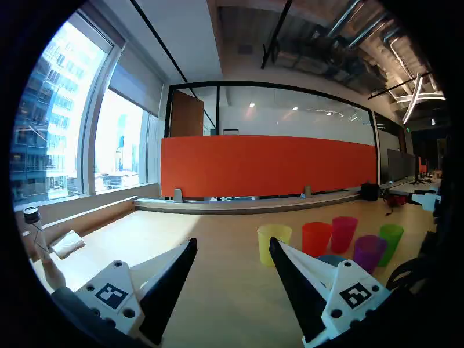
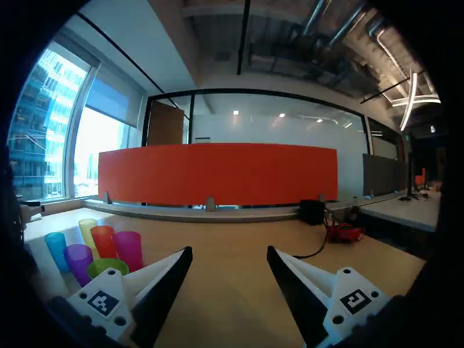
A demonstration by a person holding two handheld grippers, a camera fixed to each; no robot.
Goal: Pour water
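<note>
We see a long table of light wood (image 1: 220,232). On its far edge stands a long orange partition panel (image 1: 267,165), which we use as our reference. To the left of the panel there are tall bright windows (image 1: 64,133).

In the left gripper view, the white left gripper (image 1: 232,240) points toward the middle of the panel. Its two fingers are spread wide apart and nothing is between them. In the right gripper view, the white right gripper (image 2: 229,249) also points toward the panel, with its fingers spread wide and nothing held.

Six translucent plastic cups stand upright in a close group on the table, on our side of the panel. In the left gripper view the group is under the right half of the panel, to the right of the gap between the fingers. The yellow plastic cup (image 1: 274,243) is nearest to the tip of the right finger. Then follow the red plastic cup (image 1: 316,238), the pink plastic cup (image 1: 343,233), the green plastic cup (image 1: 391,242) and the purple plastic cup (image 1: 369,253). The blue plastic cup (image 1: 330,260) is partly hidden behind that finger.

In the right gripper view the same group is under the left end of the panel, to the left of the left finger and apart from it.

A small black box (image 2: 312,211) sits under the right end of the panel, and a red object (image 2: 343,233) lies beside it.
</note>
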